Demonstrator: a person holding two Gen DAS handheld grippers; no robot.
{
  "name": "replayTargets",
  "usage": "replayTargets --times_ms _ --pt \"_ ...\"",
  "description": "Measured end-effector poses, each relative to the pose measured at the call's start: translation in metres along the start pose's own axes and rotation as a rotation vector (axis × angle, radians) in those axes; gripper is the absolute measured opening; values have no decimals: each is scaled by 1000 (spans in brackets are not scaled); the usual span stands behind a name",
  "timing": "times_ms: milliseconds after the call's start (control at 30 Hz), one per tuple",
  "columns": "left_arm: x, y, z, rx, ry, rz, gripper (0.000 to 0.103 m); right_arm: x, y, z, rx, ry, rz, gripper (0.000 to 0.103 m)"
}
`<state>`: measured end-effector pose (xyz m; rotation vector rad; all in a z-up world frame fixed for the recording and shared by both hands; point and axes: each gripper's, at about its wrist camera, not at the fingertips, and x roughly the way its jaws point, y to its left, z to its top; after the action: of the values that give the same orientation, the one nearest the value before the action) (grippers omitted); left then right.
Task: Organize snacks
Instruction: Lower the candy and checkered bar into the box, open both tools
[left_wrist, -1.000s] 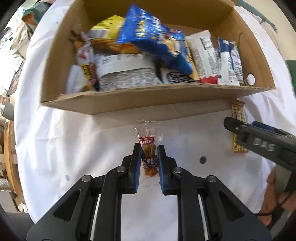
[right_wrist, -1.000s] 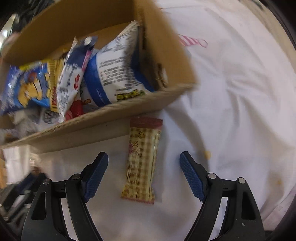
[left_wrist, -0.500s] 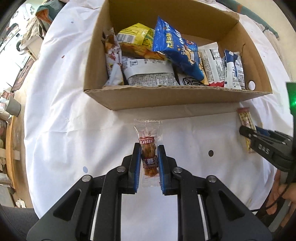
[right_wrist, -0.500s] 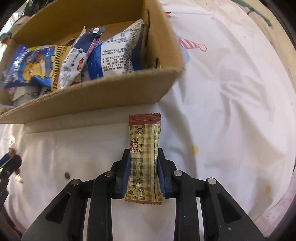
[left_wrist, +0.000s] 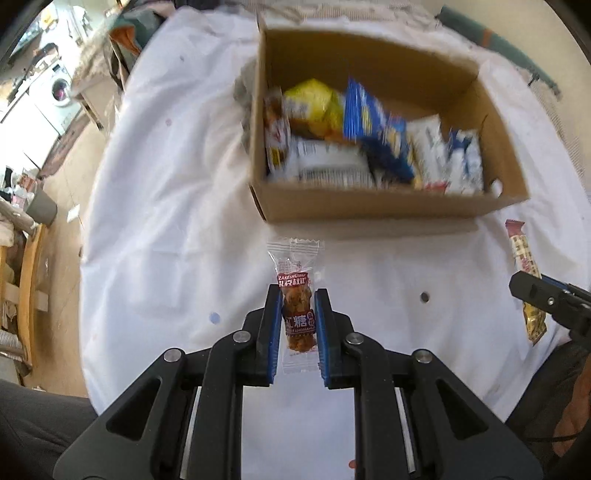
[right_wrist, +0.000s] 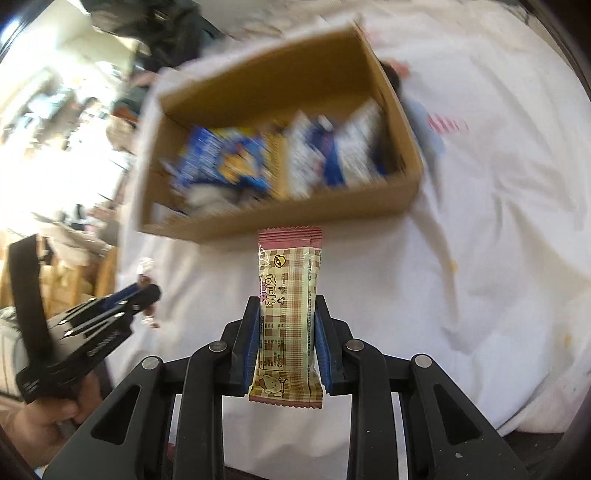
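- Left wrist view: the left tool (left_wrist: 295, 325) is clenched on a clear-wrapped brown sweet (left_wrist: 296, 306), its blue pads pressing both sides; the sweet's top end sticks out past the fingertips, above the white-covered bench (left_wrist: 166, 221).
- Beyond it stands an open cardboard box (left_wrist: 369, 210), blurred; inside lean a yellow bag (left_wrist: 314, 105), a blue bag (left_wrist: 373, 129) and white packets (left_wrist: 443, 158).
- At the right edge the right tool (left_wrist: 546, 299) shows side-on, with a checked snack bar (left_wrist: 524, 273) in it.
- Right wrist view: the right tool (right_wrist: 284, 339) grasps the checked snack bar (right_wrist: 288, 317) by its lower half; the bar stands upright with its pink crimped end nearest the box (right_wrist: 280, 221).
- The left tool (right_wrist: 144, 295) is at the left, near the box's front corner; the sweet in it is too blurred to make out.
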<state>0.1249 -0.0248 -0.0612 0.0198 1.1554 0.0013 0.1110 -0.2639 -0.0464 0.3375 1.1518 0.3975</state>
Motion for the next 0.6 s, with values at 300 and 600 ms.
replayTargets --times_ms 300,600 --pt "-64 18 46 18 -237 -34 14 -43 16 40 -19 -268 114 28" --pt "-61 20 92 -4 -279 -77 14 -30 11 83 -30 -333 61 28"
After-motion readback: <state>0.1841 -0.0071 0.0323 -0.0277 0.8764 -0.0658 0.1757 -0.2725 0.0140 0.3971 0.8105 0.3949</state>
